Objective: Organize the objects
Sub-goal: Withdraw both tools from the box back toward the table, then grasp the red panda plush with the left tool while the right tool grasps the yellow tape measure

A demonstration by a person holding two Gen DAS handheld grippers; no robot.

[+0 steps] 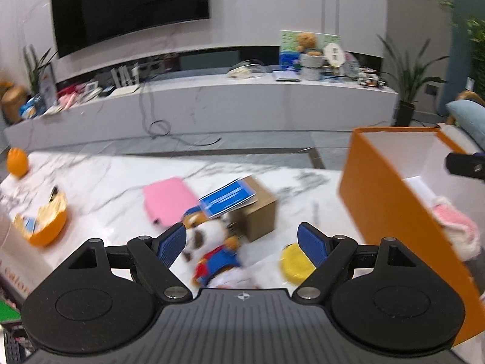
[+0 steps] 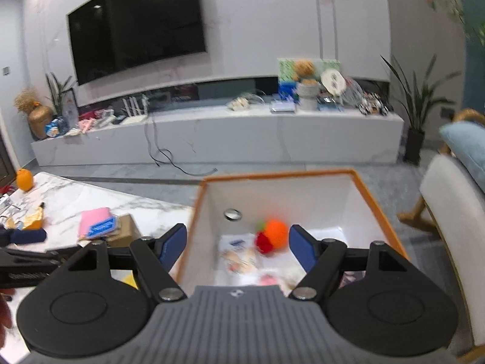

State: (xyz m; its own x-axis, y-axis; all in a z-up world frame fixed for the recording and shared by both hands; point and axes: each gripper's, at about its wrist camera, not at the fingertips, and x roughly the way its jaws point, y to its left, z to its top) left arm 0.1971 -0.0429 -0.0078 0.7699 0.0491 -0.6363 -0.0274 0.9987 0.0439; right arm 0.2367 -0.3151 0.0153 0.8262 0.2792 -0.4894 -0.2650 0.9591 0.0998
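Note:
In the left wrist view my left gripper [image 1: 242, 244] stands open over the marble table [image 1: 100, 182]. A plush dog in blue and red clothes [image 1: 212, 251] lies just beyond its left finger, not gripped. A yellow round thing [image 1: 295, 262] sits by its right finger. My right gripper [image 2: 238, 247] is open above the orange box [image 2: 382, 209], with nothing between its pads. Inside the box lie an orange and red plush fruit [image 2: 272, 236], a packet [image 2: 239, 256] and a small pink item [image 2: 268, 280]. The same orange box [image 1: 391, 212] stands at the right of the left wrist view.
A pink pouch [image 1: 166, 201] and a cardboard box [image 1: 257, 217] with a blue card [image 1: 229, 200] on it lie mid-table. An orange bowl of oddments [image 1: 45, 223] stands at the left. A white chair [image 2: 454, 227] is to the right of the box.

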